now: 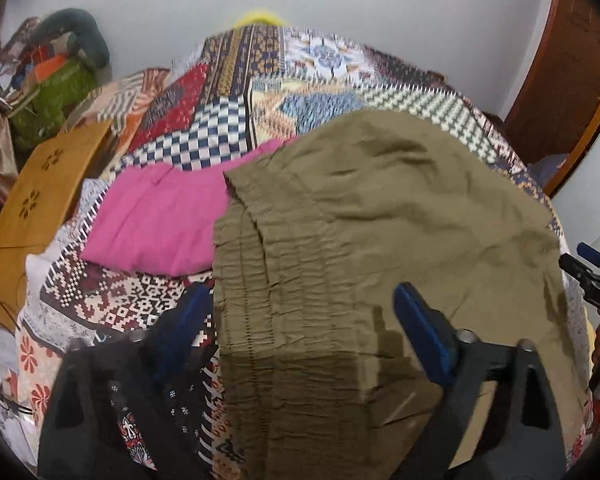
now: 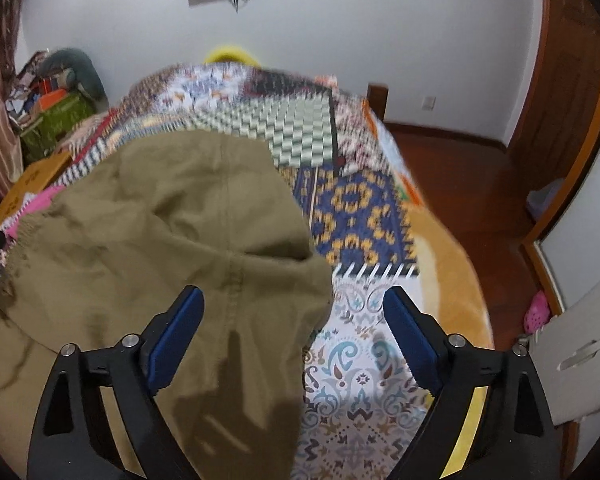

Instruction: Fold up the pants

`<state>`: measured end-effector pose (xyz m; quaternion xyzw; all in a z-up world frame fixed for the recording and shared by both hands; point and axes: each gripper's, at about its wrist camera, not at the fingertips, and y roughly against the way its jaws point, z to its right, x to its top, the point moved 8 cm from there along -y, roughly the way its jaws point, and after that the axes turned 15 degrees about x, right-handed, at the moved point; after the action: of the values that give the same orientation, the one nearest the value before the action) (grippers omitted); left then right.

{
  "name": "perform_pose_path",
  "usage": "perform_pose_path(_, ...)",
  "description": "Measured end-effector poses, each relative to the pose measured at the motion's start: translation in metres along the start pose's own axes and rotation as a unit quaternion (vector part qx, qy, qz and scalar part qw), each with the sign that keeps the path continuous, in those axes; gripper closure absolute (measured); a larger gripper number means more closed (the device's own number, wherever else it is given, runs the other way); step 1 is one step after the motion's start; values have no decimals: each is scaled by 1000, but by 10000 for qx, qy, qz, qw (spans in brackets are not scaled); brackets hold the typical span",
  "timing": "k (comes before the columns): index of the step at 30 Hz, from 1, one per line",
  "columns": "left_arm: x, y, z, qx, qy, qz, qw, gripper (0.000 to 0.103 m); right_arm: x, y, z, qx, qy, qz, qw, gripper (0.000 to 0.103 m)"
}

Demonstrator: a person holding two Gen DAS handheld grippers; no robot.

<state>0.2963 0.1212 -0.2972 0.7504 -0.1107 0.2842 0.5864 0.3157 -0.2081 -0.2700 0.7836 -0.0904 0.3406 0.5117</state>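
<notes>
One pair of olive pants is lying spread on the patchwork bedspread; one folded pink garment is lying beyond the left gripper's left finger, touching the elastic waistband.

Left gripper: two blue-padded fingers standing apart, nothing clamped; the waistband edge is lying between them, with the left finger blurred.

Right gripper: two fingers standing apart, nothing clamped; the pants' edge is lying between them, bare bedspread under the right finger.

Pant legs cannot be counted: the cloth is bunched and cut off at the frame's bottom. Contact between pads and cloth cannot be told.
</notes>
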Motion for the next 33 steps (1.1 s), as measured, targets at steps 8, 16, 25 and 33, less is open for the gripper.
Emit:
perform_pose_path(8,-11,-19,4,-282,-44,-326,9991,30,-12,-31,9,320,-248,-406,9984,32)
perform_pose_path(16,-4,-23,19,-377,-298,-260,9985,47,-11,-34,2,408,-44,-441,9982,65)
perform_pose_path(25,0,-15,30,-540,-494,-261,9970,76,-20,-24,15,392,-97,-573,9975,92)
perform_pose_path(33,1,-15,33,-541,-483,-320,9969,76,-30,-8,27,401,-335,-624,9967,93)
